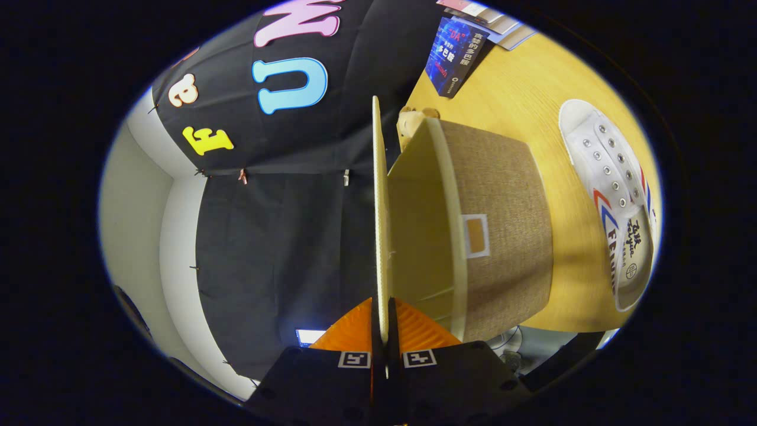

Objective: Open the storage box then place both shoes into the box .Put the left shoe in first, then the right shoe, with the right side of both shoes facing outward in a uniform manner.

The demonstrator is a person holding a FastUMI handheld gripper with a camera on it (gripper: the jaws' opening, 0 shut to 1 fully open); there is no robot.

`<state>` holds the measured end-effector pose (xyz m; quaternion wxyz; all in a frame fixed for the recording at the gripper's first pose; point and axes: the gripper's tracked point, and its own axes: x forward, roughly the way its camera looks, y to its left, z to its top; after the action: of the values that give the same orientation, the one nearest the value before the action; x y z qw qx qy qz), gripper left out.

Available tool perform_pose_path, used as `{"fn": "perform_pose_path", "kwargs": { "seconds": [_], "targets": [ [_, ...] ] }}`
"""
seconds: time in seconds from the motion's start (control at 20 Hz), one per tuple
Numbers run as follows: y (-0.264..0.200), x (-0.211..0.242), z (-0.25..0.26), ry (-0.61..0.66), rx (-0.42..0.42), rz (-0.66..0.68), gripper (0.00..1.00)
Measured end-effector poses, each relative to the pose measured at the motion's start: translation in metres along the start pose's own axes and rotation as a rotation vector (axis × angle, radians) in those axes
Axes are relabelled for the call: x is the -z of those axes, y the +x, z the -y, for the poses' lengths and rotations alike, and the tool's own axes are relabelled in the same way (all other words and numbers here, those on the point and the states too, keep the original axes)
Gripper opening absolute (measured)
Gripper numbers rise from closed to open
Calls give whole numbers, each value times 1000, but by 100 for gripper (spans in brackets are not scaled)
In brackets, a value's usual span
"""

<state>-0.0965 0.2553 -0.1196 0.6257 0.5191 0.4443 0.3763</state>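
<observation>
Tongs (384,331) clamped on the near edge of the storage box lid (377,213), both fingers pressing the thin pale panel from either side. Lid seen edge-on, running straight ahead from the fingertips toward 12 o'clock. Whole scene rolled on its side, with the desk (532,94) running up the 3 o'clock side.

Just at 1 o'clock of the fingers, the storage box (502,236): woven brown fabric outside, pale cream inside, a small label pocket (476,235) on its front wall. Box open, its mouth gaping toward the lifted lid, the lid standing well clear of the box along its near edge and meeting it at the far end. Interior wall visible and bare as far as can be seen; the deepest part hidden.

Farther out at 3 o'clock, well apart from the box, a white canvas shoe (615,201) lying on the desk, metal eyelets showing along the top, red and blue stripes on its side. Only one shoe to be made out.

Beyond the box at 12 o'clock, a small tan object (414,121) peeking over its far rim, too small to identify. Farther still at 1 o'clock, a dark blue booklet (454,56) and some pale cards (491,18) at the desk's far end.

Off at 9 to 11 o'clock, black booth cloth (278,213) hanging, with a white wall (136,201) past it.
</observation>
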Motion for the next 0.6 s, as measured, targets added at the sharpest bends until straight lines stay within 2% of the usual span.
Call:
{"fn": "perform_pose_path", "kwargs": {
  "seconds": [0.2,0.6],
  "targets": [
    [13,4,-43,-57,-18,-3,5],
    [67,17,-105,-177,24,-24,7]
  ]
}}
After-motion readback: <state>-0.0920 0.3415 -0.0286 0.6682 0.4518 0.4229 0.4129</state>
